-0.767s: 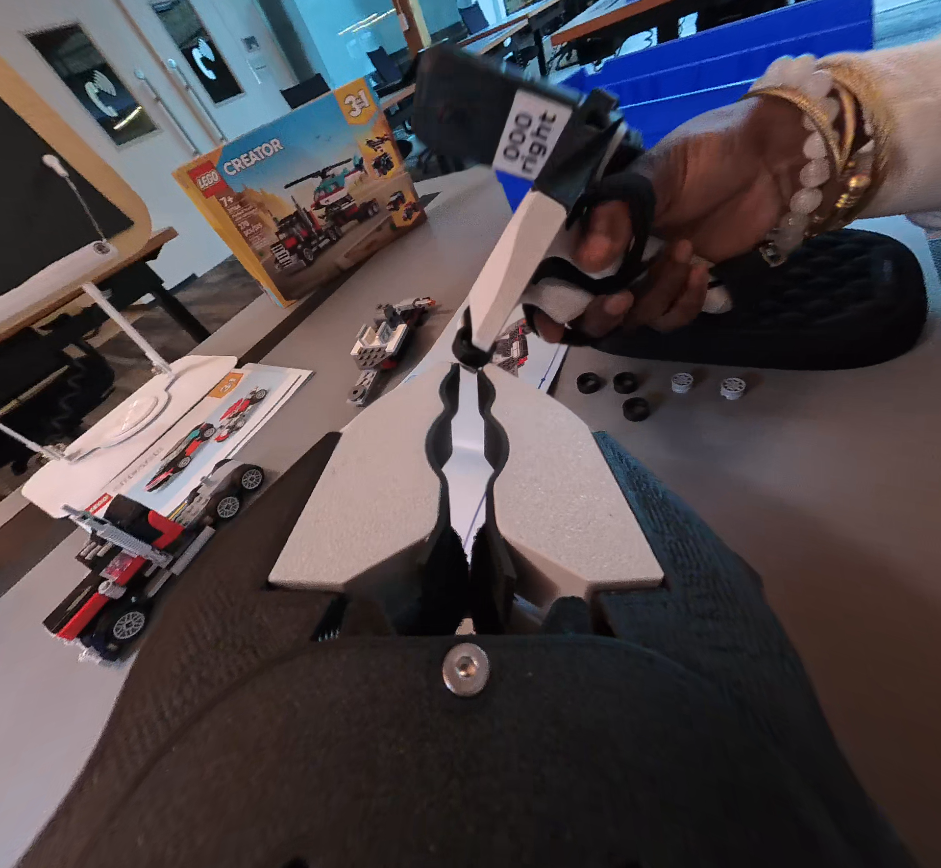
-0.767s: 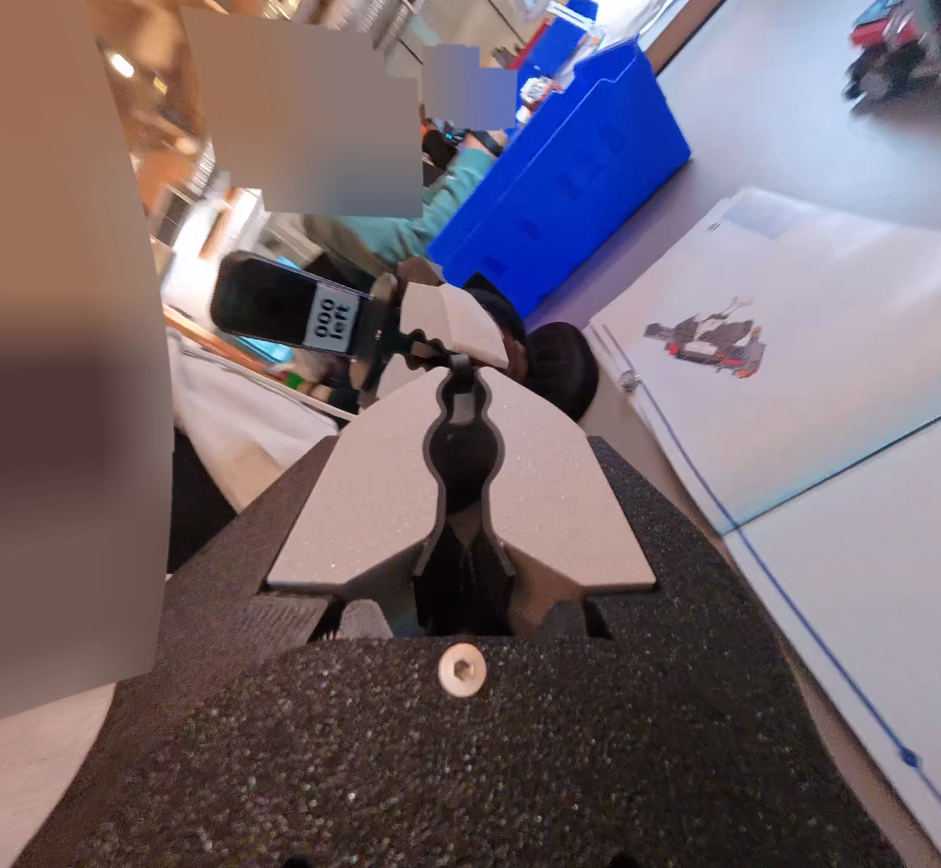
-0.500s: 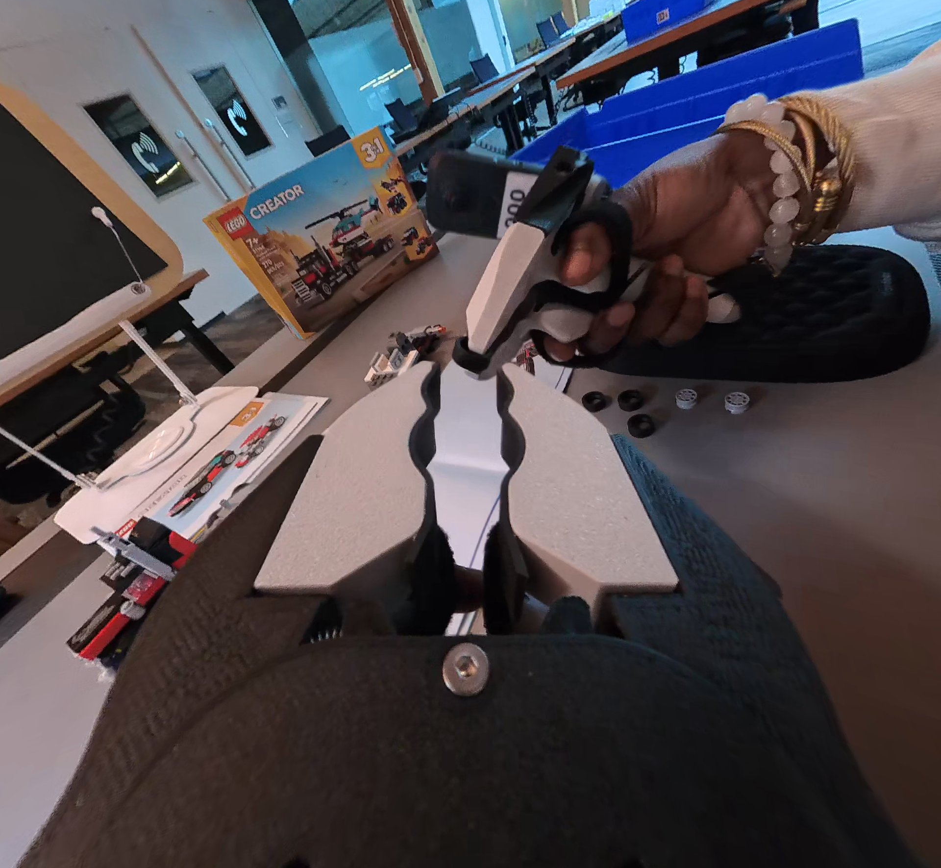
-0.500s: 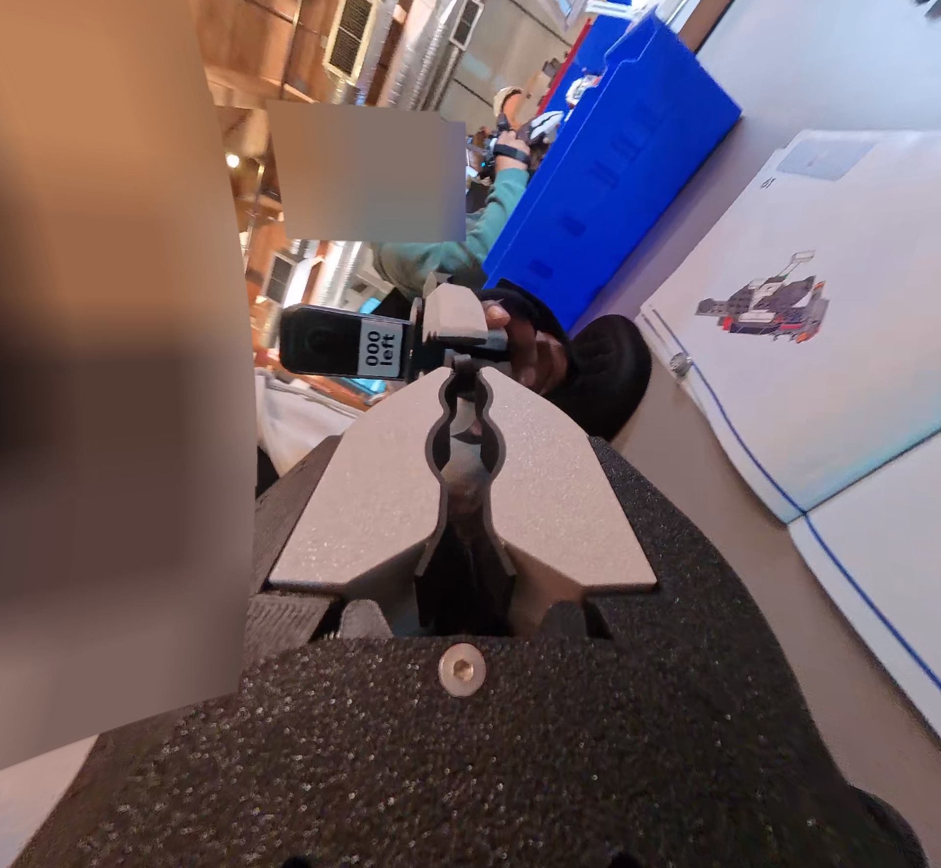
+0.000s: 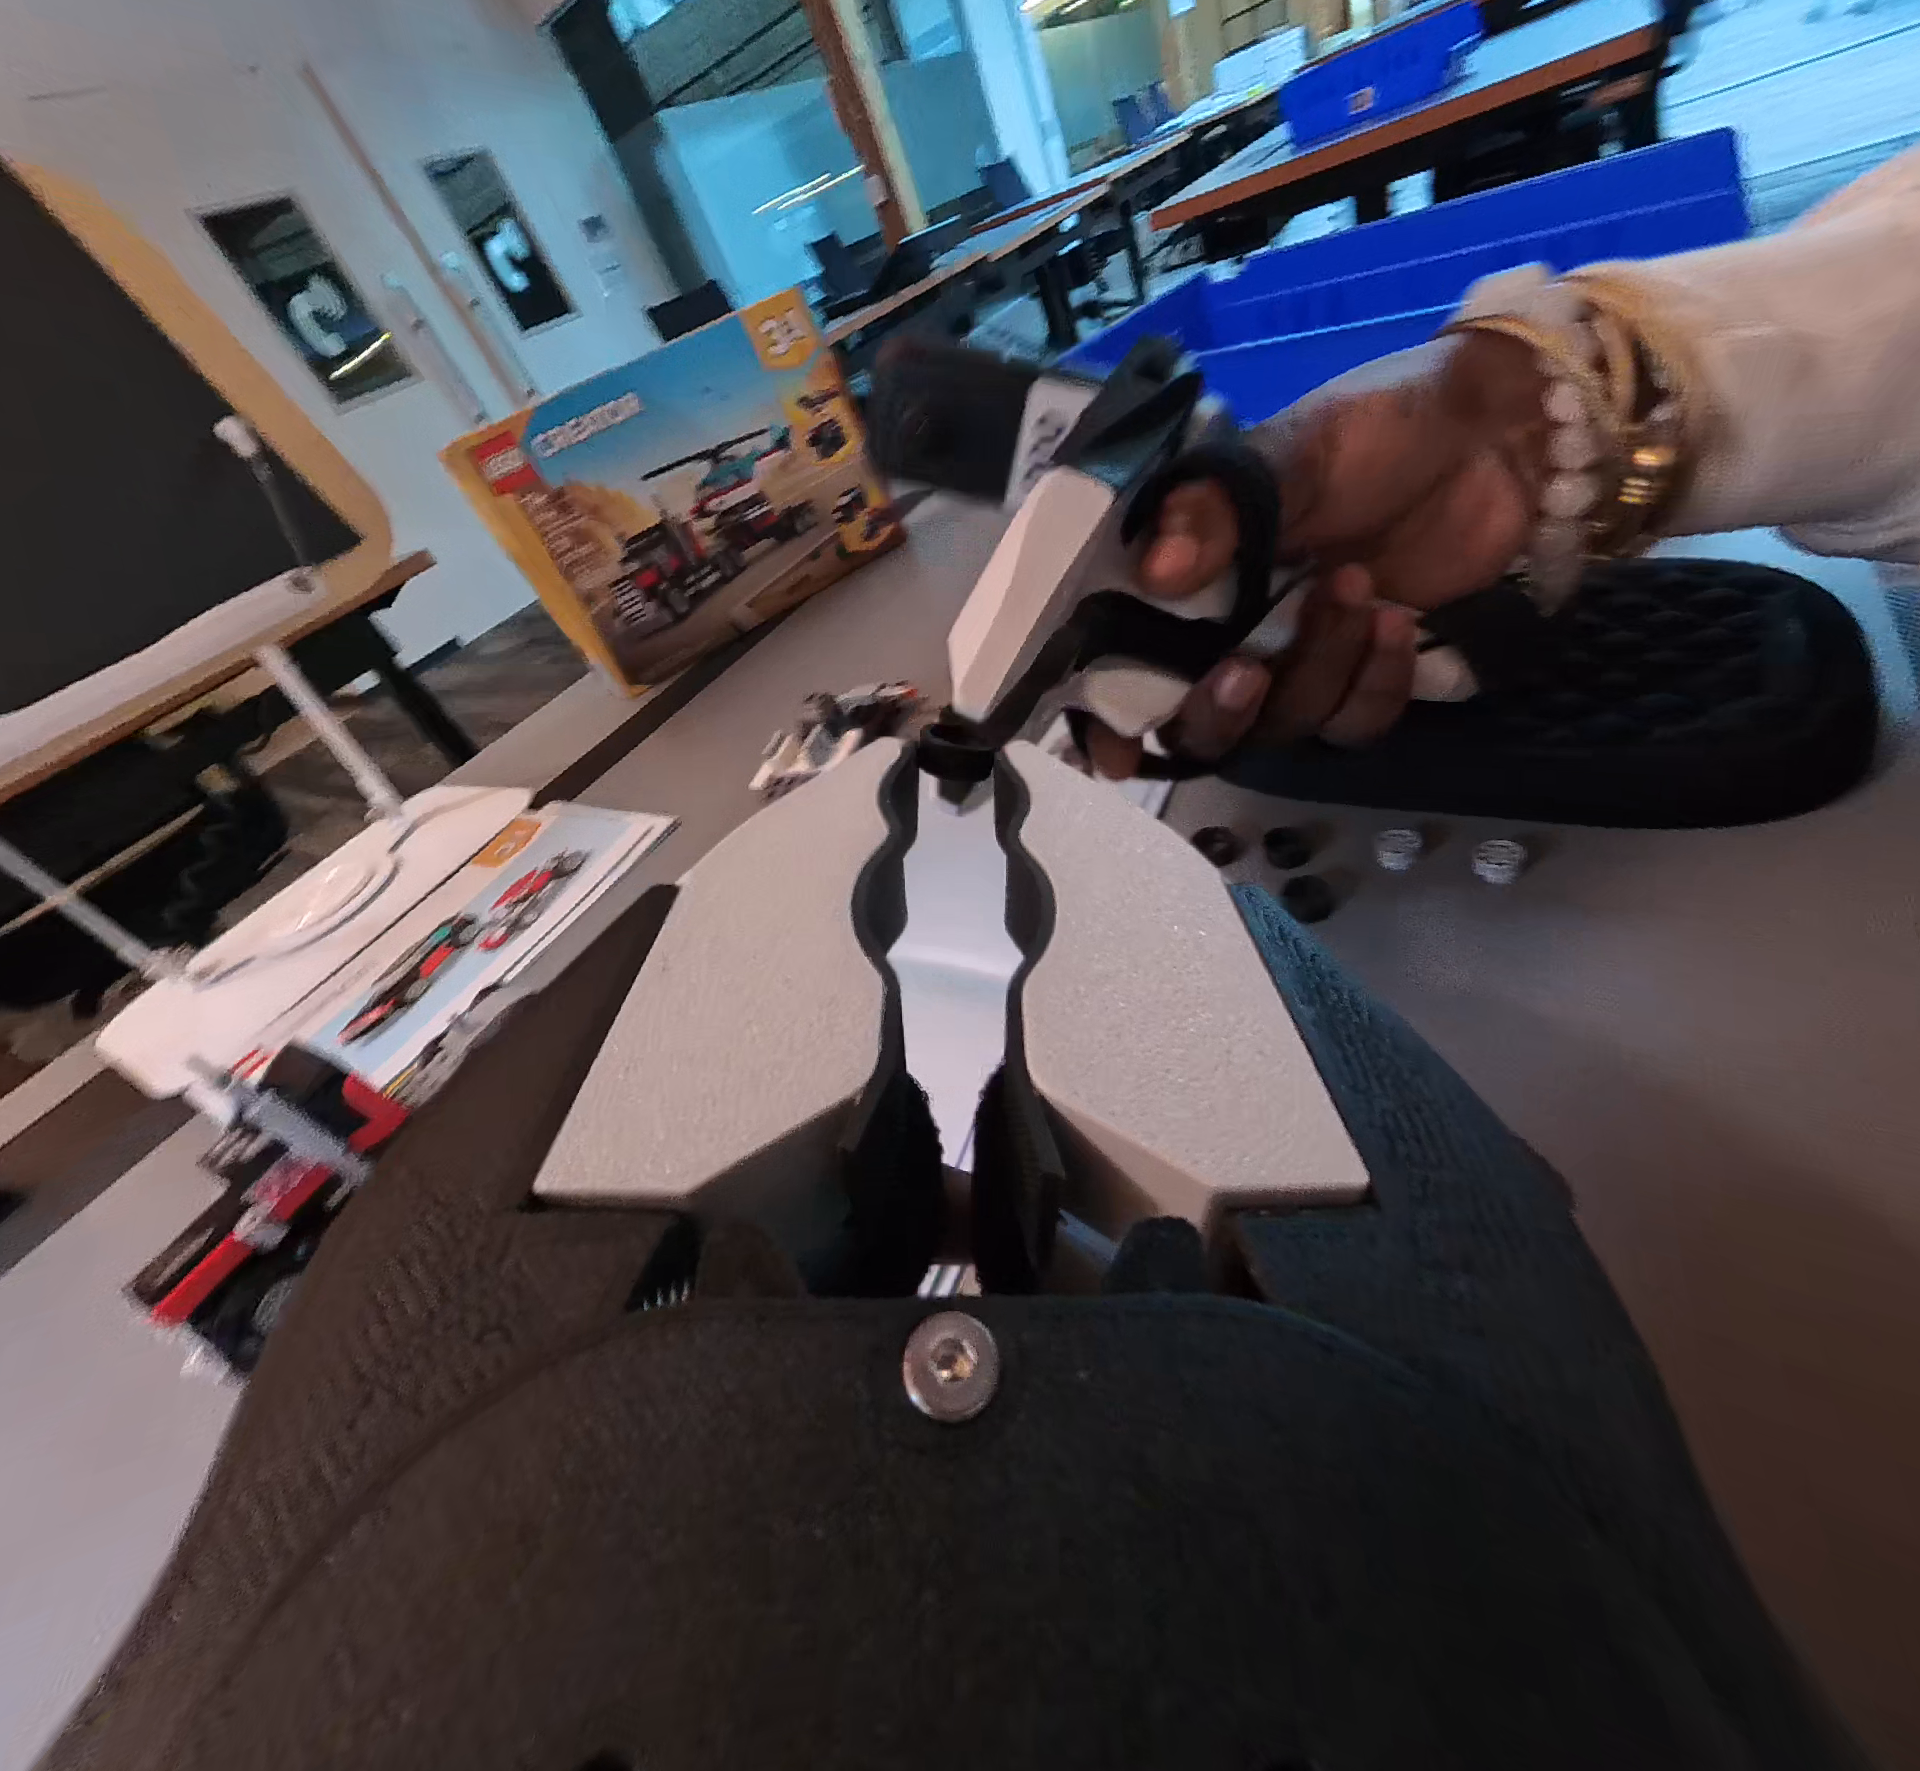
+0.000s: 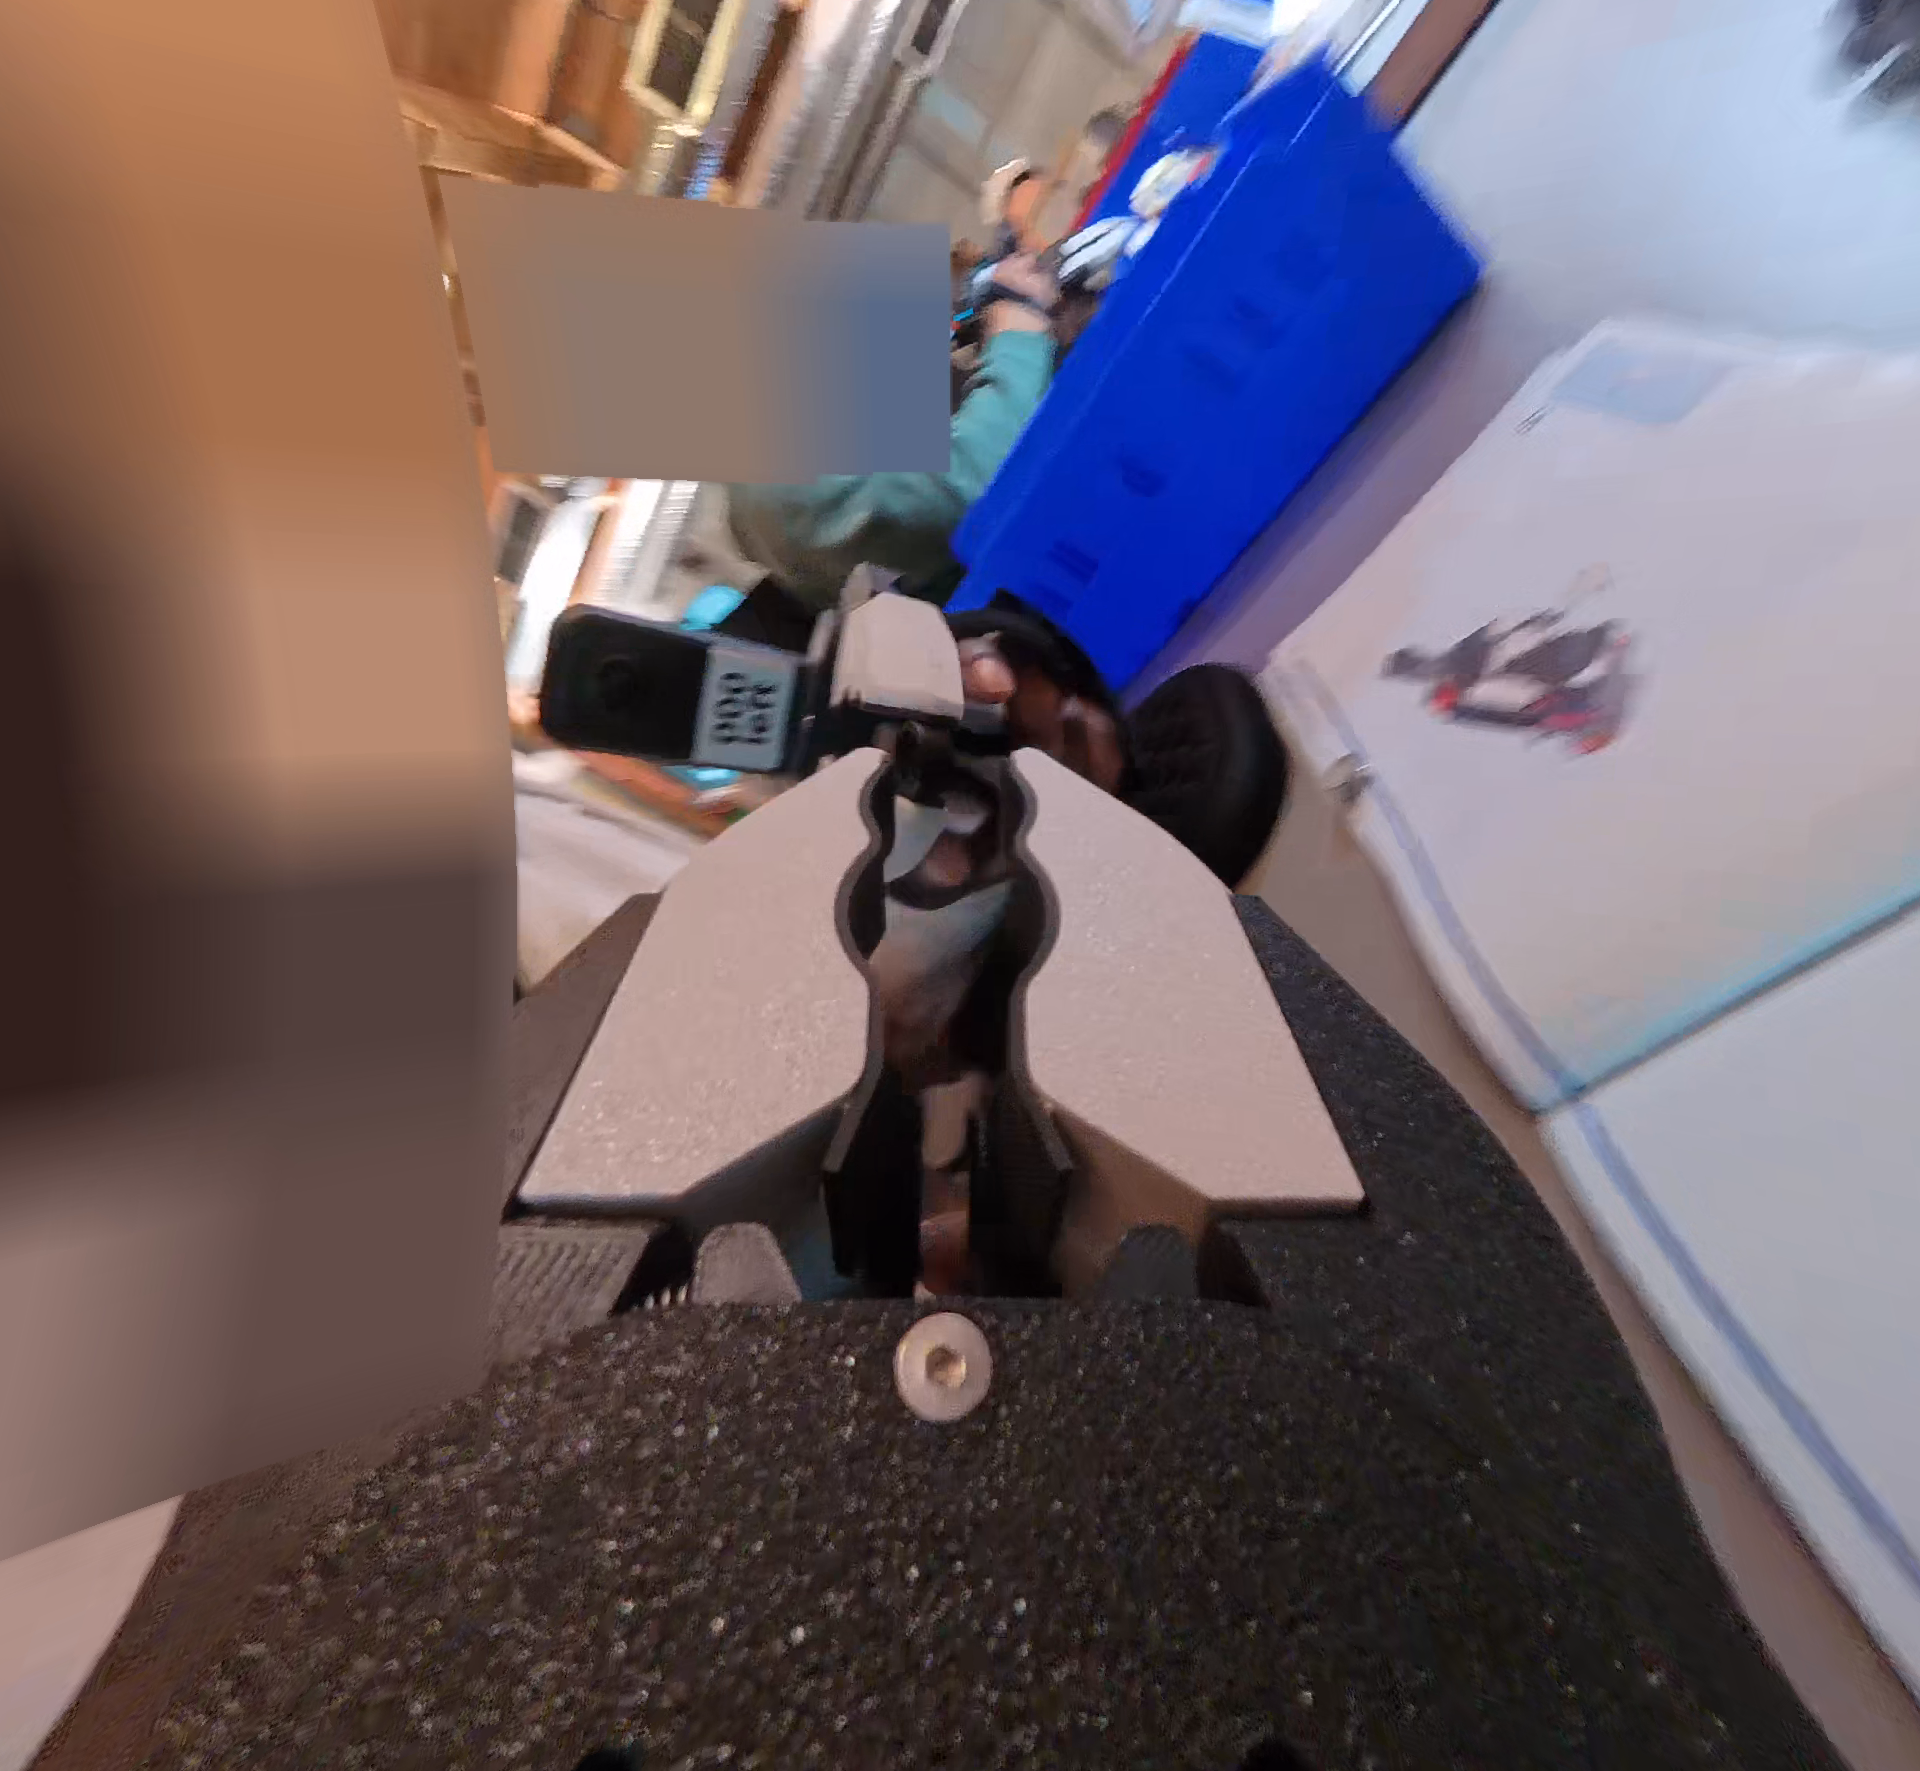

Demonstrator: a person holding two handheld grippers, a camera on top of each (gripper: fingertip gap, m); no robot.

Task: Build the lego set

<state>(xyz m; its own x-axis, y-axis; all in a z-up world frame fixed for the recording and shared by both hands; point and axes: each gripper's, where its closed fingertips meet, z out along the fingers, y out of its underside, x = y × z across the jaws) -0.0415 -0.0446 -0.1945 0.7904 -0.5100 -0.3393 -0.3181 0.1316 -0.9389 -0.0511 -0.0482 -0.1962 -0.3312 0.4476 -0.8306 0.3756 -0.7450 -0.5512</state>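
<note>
A small black tyre (image 5: pixel 956 753) sits between the tips of my left gripper (image 5: pixel 958 771), whose jaws stand a little apart and close around it above the grey table (image 5: pixel 1558 1046). My right gripper (image 5: pixel 961 722), held by a hand from the right, has its tips right at the same tyre. In the right wrist view my right gripper (image 6: pixel 945 765) has its jaws parted, with the dark tyre (image 6: pixel 920 763) between the tips and the left gripper (image 6: pixel 925 734) just beyond. Three loose black tyres (image 5: pixel 1262 854) and two grey hubs (image 5: pixel 1397 848) lie on the table.
The set's box (image 5: pixel 675 495) stands at the back. A booklet (image 5: pixel 468 921) and a red-black truck model (image 5: pixel 260 1202) lie at the left, and a small grey assembly (image 5: pixel 831 729) lies ahead. A black pad (image 5: pixel 1662 682) and blue bin (image 5: pixel 1455 267) are at the right. A white sheet (image 6: pixel 1610 786) lies under the right gripper.
My left gripper's jaws opened, then came in around the tyre that the right gripper carried. The right gripper's jaws have parted wider. Both grippers drew closer together.
</note>
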